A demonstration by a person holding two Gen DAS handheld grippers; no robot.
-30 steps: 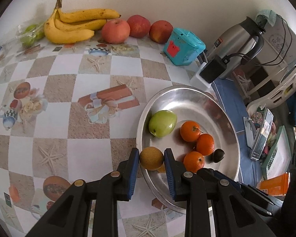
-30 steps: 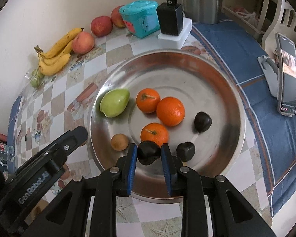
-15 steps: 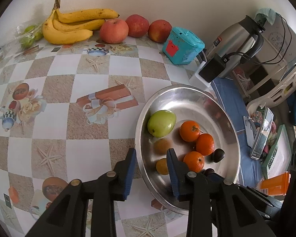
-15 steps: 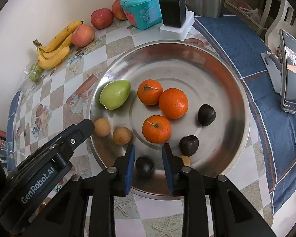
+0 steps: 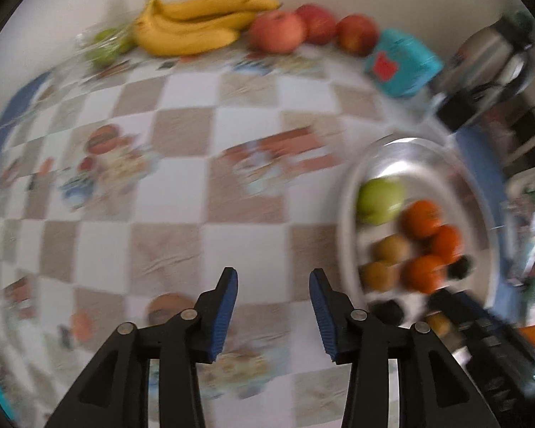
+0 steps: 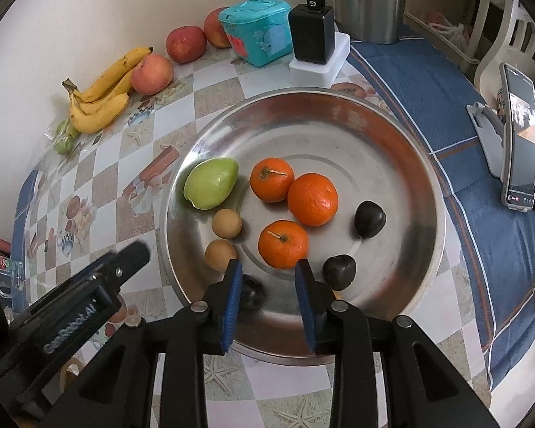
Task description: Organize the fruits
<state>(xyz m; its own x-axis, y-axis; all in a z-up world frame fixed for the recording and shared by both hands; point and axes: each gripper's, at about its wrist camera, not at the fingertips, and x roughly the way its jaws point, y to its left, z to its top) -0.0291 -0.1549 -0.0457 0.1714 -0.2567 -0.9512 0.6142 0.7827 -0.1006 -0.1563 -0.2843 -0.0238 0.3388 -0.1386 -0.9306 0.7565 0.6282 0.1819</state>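
The steel tray (image 6: 392, 135) holds a green fruit (image 6: 210, 182), three oranges (image 6: 312, 199), two tan round fruits (image 6: 226, 223) and three dark fruits. One dark fruit (image 6: 251, 294) lies on the tray's near side, between the jaws of my right gripper (image 6: 269, 267) and close to its left pad. The jaws stand apart and do not press it. My left gripper (image 5: 273, 278) hangs over the checked tablecloth (image 5: 182, 192), left of the tray (image 5: 410, 149). Its jaws are opening with nothing between them. The left wrist view is blurred.
Bananas (image 6: 100, 96), three apples (image 6: 151, 73) and a bag of green fruit (image 6: 64, 139) lie along the wall. A teal box (image 6: 256, 30), a charger block (image 6: 312, 34) and a steel kettle (image 6: 371, 3) stand behind the tray. A phone on a stand (image 6: 520, 135) is at the right.
The left gripper let go of a tan fruit, which now lies in the tray, then swung left over the cloth with its jaws wider. The right gripper released a dark fruit onto the tray.
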